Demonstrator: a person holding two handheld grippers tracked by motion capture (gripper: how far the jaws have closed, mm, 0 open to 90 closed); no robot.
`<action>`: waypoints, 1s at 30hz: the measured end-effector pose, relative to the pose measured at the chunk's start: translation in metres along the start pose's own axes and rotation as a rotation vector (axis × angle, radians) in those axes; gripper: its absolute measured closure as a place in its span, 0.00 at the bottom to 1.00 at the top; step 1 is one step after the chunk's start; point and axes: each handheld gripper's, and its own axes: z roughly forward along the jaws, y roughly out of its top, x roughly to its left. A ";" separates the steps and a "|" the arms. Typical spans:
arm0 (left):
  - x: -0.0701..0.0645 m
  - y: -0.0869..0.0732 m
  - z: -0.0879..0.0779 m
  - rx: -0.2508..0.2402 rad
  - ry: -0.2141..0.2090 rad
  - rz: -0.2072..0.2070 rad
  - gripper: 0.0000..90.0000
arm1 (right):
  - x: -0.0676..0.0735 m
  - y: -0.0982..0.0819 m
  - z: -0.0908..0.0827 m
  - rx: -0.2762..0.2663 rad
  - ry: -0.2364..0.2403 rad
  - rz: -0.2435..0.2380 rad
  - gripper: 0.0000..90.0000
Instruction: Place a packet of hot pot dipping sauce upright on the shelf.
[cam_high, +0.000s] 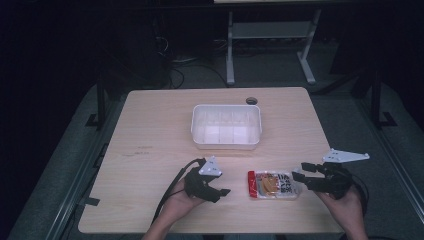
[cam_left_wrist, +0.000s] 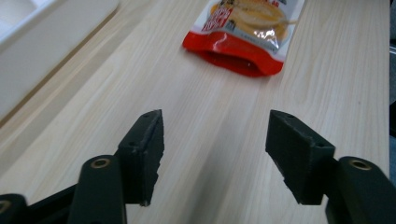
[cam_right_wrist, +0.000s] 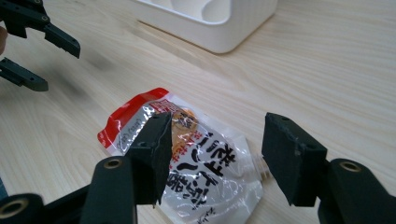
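One snack pouch (cam_high: 274, 185) lies flat on the table (cam_high: 150, 130), near one white tray (cam_high: 226, 126). Two grippers flank the pouch: left gripper (cam_high: 218, 186) and right gripper (cam_high: 300, 171), both with jaws released, grasping nothing.

Dim lab: bare wooden table (cam_high: 150, 130), floor cables (cam_high: 175, 75), metal frames (cam_high: 230, 45).

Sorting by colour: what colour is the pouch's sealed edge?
Red, on the pouch, seen best in the left gripper view.

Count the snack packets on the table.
1: a red-edged snack packet lies flat on the table, between the two grippers, in front of the white tray.
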 end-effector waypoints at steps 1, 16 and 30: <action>-0.001 0.003 0.002 -0.001 -0.004 0.005 0.43 | -0.001 0.000 0.000 0.004 -0.003 0.006 0.47; -0.010 0.051 0.039 0.006 -0.071 0.083 0.61 | -0.016 -0.006 0.001 0.044 0.007 0.107 0.50; -0.013 0.073 0.081 0.160 -0.052 0.109 0.86 | -0.027 -0.016 0.012 0.120 -0.035 0.168 0.52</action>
